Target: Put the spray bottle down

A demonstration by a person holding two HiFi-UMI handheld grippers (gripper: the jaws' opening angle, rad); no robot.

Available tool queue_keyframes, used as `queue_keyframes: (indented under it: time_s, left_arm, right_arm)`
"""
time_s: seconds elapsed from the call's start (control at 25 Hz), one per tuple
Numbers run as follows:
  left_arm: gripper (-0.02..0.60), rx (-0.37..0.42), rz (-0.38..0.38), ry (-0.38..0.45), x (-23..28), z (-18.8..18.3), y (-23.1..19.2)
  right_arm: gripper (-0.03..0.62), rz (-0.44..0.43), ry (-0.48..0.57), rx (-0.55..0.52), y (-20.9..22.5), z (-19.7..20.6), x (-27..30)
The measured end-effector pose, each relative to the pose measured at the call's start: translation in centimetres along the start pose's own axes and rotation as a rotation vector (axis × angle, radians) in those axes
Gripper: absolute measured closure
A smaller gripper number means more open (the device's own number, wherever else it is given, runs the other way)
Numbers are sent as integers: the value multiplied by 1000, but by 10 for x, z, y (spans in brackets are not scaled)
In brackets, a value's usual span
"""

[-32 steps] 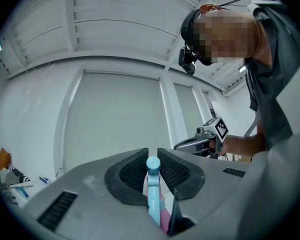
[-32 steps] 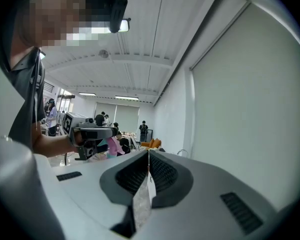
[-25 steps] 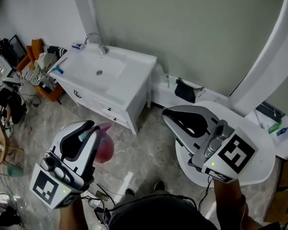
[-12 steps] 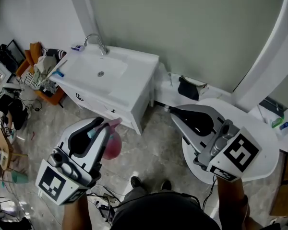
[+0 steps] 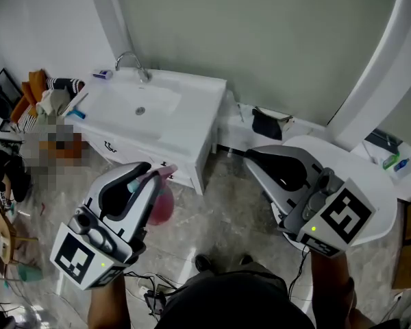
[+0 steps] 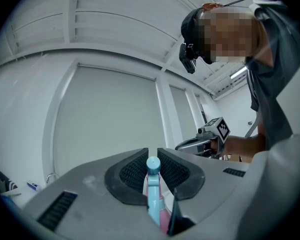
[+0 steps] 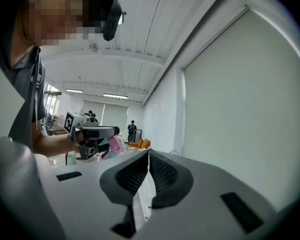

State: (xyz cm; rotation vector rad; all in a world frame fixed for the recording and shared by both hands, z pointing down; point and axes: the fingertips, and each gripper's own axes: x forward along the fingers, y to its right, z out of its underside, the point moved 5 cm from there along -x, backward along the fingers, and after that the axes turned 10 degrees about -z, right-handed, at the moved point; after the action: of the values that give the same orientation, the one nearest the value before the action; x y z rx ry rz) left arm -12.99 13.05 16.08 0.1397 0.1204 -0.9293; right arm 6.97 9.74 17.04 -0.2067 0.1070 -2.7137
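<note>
We've got the left gripper (image 5: 148, 177) with jaws clamped on the pink spray bottle (image 5: 160, 205), its blue nozzle (image 6: 153, 165) between them. It's held over the floor (image 5: 226, 218), near the sink cabinet (image 5: 181, 125). Right gripper (image 5: 257, 158) jaws are pinched on a thin white sheet (image 7: 141, 194).

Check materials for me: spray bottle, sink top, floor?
Spray bottle: translucent pink body with a pale blue head, which looks like plastic.
Sink top: smooth, glossy white, probably ceramic or cast resin; I can't tell which.
Floor: glossy grey veined tiles with reflections, either marble or marble-look ceramic.
</note>
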Motion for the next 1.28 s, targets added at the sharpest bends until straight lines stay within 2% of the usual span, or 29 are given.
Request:
queue_keyframes:
  time_s: [0.32,0.52,0.72,0.84,0.92,1.04,1.16,1.28]
  left_arm:
    - [528,-62,24,45,-4,3,-25]
    - [528,-55,19,9,3,18,-33]
    - [528,-61,-6,-2,21,16,-37]
    - [528,-32,-33,-44,31,23,-38]
    - [528,-37,-47,-25,46,20,-37]
    - [528,-30,-67,-55,63,26,-35]
    - [528,-28,-81,-40,83,25,-33]
    - [528,-6,-106,-78,94,32,-32]
  right_arm:
    - [583,12,-30,5,-10,0,26]
    - [583,9,-37,25,4,5,34]
    - [583,-20,-26,28,30,8,40]
    - [583,-49,-13,28,47,10,42]
    - [583,-73,-9,22,59,10,41]
    - [583,-94,-6,23,81,13,39]
    - [583,-113,-1,23,100,16,37]
    - [583,-130,6,23,118,19,33]
